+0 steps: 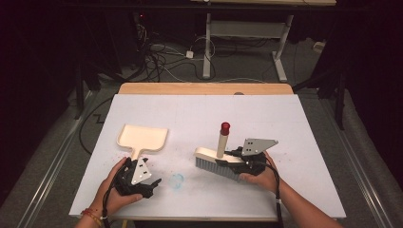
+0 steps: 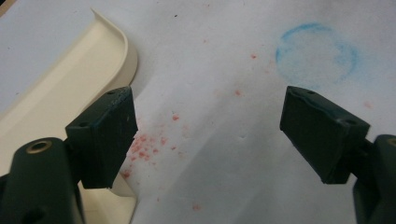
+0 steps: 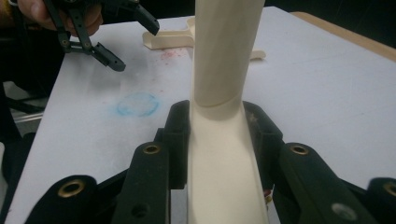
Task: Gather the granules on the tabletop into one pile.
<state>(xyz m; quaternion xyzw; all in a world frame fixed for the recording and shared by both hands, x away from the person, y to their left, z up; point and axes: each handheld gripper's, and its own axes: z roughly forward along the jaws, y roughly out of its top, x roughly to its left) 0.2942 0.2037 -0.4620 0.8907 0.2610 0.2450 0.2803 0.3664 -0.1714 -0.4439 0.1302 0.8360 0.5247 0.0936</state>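
Taking the blue ring [image 1: 177, 180] drawn on the table [image 1: 294, 123] as my mark: out to its left I've got the left gripper [image 1: 151, 184] gaping wide on nothing, its near jaw just beside the dustpan [image 1: 142, 137], which lies flat beyond and left of the ring with pink crumbs [image 2: 145, 148] scattered beside it. Right of the ring, my right gripper [image 3: 217, 140] is clamped tight round the brush [image 1: 219, 159], bristles down on the table and red-capped handle standing upright.
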